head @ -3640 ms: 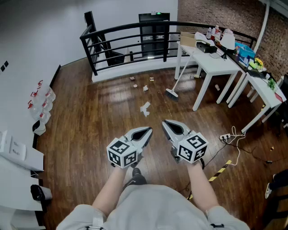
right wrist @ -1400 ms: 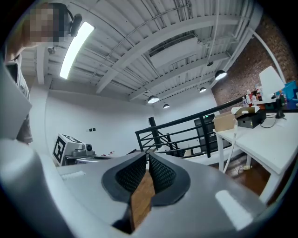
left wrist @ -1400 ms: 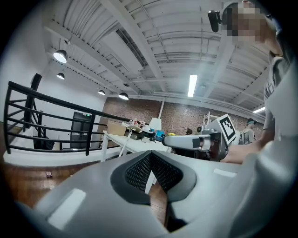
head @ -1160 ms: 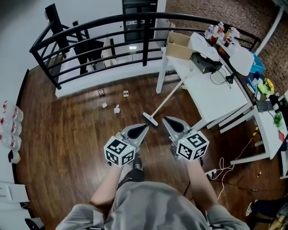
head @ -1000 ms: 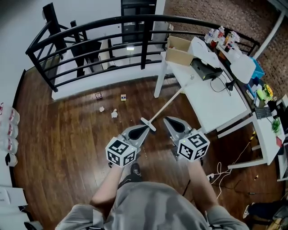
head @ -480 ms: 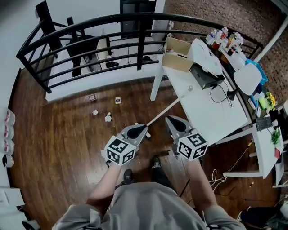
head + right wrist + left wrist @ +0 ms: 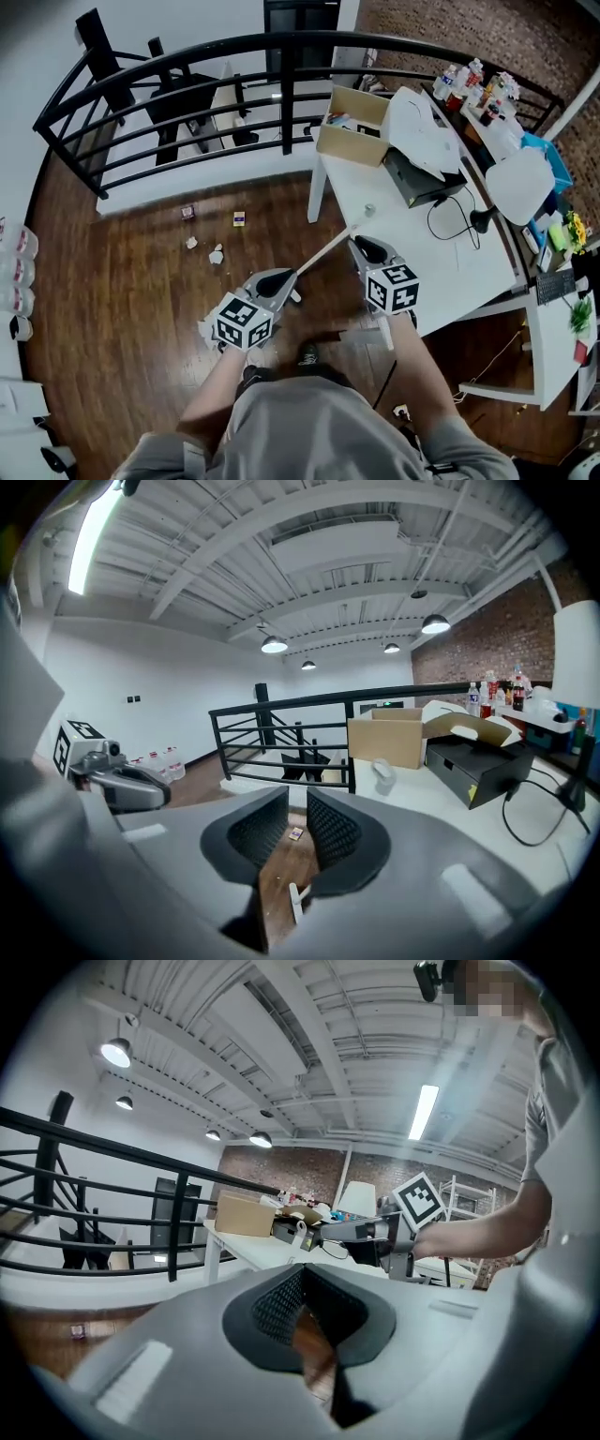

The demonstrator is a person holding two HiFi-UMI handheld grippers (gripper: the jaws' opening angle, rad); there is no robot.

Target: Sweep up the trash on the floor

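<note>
- The left gripper (image 7: 279, 278) is clenched shut on nothing. The foot of the broom (image 7: 330, 248) sits right by its tips, so it looks to be simply carried along, not working yet.
- The right gripper (image 7: 362, 246) has just been opening its jaws. There is a narrow gap and nothing between the pads, and the slanting handle passes just left of its tips. I'd guess it is readying to take hold.
- The broom leans on the white table (image 7: 450, 262), parked where its handle is easy to reach.
- The trash (image 7: 216, 254), pale scraps on the floorboards, lies well ahead and left of the left jaws, towards the railing (image 7: 187, 56), and is not yet swept.
</note>
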